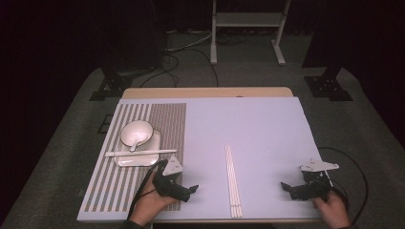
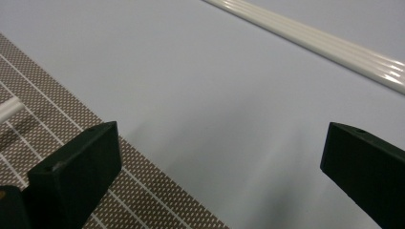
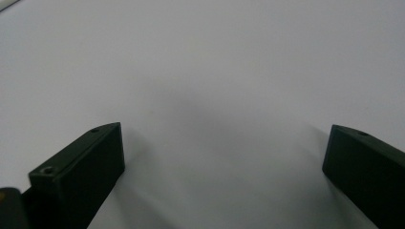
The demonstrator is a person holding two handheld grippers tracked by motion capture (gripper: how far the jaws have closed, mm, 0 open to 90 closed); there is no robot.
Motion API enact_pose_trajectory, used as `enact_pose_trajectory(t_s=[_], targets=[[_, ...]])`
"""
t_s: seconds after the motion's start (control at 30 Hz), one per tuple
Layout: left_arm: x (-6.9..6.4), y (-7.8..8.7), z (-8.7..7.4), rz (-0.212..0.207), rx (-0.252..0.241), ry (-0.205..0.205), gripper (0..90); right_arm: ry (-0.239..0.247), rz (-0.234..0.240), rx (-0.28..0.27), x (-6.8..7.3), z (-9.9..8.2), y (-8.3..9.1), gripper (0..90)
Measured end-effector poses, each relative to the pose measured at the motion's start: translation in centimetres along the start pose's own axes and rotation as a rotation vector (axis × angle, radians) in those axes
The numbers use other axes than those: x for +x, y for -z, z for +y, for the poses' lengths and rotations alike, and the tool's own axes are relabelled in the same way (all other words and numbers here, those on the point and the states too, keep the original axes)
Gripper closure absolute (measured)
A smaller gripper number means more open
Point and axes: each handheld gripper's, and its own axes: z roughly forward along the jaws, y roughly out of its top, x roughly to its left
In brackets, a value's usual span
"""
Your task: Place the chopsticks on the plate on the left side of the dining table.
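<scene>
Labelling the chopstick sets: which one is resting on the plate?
The single white chopstick lying crosswise over the square plate, in front of the bowl. The other chopsticks lie bundled lengthwise on the bare blue table.

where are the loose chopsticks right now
In the high view the chopsticks lie on the bare table near its front edge, between the left gripper and the right gripper, apart from both.
</scene>
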Motion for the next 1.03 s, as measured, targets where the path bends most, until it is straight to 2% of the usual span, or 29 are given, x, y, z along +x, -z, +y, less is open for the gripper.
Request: enact_pose_trajectory(t_s=[0.33,0.57,0.73,1.03], targets=[[0.0,-1.1,-0.4,-0.005,0.034,-0.003,0.0,0.000,0.000,0.000,0.0,0.0,0.0,0.0],[0.0,-1.3,-0.3,-0.006,0.053,0.003,0.0,0.001,0.000,-0.001,0.0,0.0,0.0,0.0],[-0.3,-1.6,-0.3,0.019,0.076,-0.024,0.0,0.001,-0.001,-0.001,0.0,0.0,0.0,0.0],[-0.4,-1.6,-0.3,0.022,0.077,-0.026,0.0,0.002,-0.001,-0.001,0.0,0.0,0.0,0.0]])
